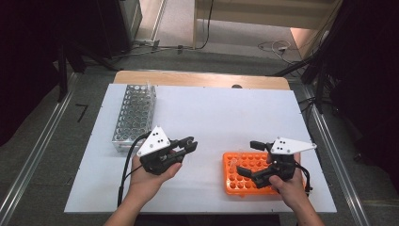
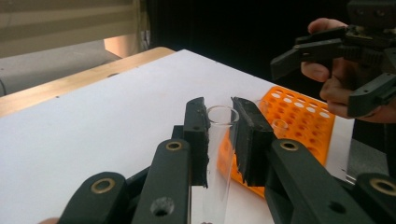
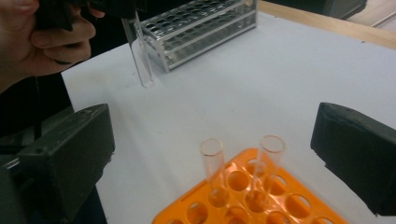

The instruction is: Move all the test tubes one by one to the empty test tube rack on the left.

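Note:
My left gripper point(image 2: 220, 111) is shut on a clear glass test tube point(image 2: 215, 158), its rim held between the pads. In the high view the left gripper point(image 1: 189, 144) hovers over the white board, left of the orange rack point(image 1: 244, 181). The right gripper point(image 1: 248, 157) stands open above the rack's left end, nothing between its jaws. In the right gripper view the wide-apart pads point(image 3: 70, 154) frame two empty tubes, one point(image 3: 212, 172) beside the other point(image 3: 266, 163), standing upright in the orange rack point(image 3: 243, 212). The held tube point(image 3: 141, 53) hangs from the other hand beyond.
A metal tube rack point(image 1: 134, 117) stands at the board's back left, with one tube at its far corner. The white board point(image 1: 211, 113) lies on a wooden table. Cables trail from both grippers towards the front edge.

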Demonstrator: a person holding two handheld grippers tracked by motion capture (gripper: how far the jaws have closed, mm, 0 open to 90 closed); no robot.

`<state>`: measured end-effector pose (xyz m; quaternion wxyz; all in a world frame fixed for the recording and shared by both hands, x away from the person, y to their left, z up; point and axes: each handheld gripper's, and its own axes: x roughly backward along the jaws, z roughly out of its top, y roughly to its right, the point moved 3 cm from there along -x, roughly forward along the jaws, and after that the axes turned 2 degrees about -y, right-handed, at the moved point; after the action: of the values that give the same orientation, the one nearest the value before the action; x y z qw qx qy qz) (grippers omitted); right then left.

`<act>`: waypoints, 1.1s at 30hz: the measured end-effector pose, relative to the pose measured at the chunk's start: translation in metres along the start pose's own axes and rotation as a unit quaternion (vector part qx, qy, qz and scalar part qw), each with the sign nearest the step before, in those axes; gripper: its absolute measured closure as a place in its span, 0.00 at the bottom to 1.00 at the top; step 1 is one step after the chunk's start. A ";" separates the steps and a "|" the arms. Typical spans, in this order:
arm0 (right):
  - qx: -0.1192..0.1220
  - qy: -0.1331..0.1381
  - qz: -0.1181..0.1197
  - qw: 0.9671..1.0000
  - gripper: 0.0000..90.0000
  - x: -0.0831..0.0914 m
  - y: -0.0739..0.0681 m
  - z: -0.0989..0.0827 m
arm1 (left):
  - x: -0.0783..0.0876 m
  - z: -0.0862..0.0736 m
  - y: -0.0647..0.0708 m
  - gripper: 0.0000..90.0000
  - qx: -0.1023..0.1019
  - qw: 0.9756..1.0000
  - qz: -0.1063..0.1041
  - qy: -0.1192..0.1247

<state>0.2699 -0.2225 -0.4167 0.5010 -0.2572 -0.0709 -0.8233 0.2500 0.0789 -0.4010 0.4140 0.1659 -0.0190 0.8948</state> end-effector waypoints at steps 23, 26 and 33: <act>-0.036 0.013 -0.058 0.998 0.00 0.034 0.046 -0.022 | 0.025 0.016 -0.077 0.83 0.025 0.996 0.083 0.036; -0.041 0.011 -0.062 0.997 0.00 0.035 0.049 -0.024 | 0.026 0.018 -0.091 0.83 0.041 0.994 0.090 0.043; -0.047 0.008 -0.070 0.996 0.00 0.036 0.053 -0.027 | 0.026 0.025 -0.118 0.83 0.048 0.990 0.122 0.046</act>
<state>0.2924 -0.2865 -0.4300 0.4304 -0.2681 -0.0453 -0.8607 0.3299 0.1709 -0.3816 0.2936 0.1407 0.0234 0.9452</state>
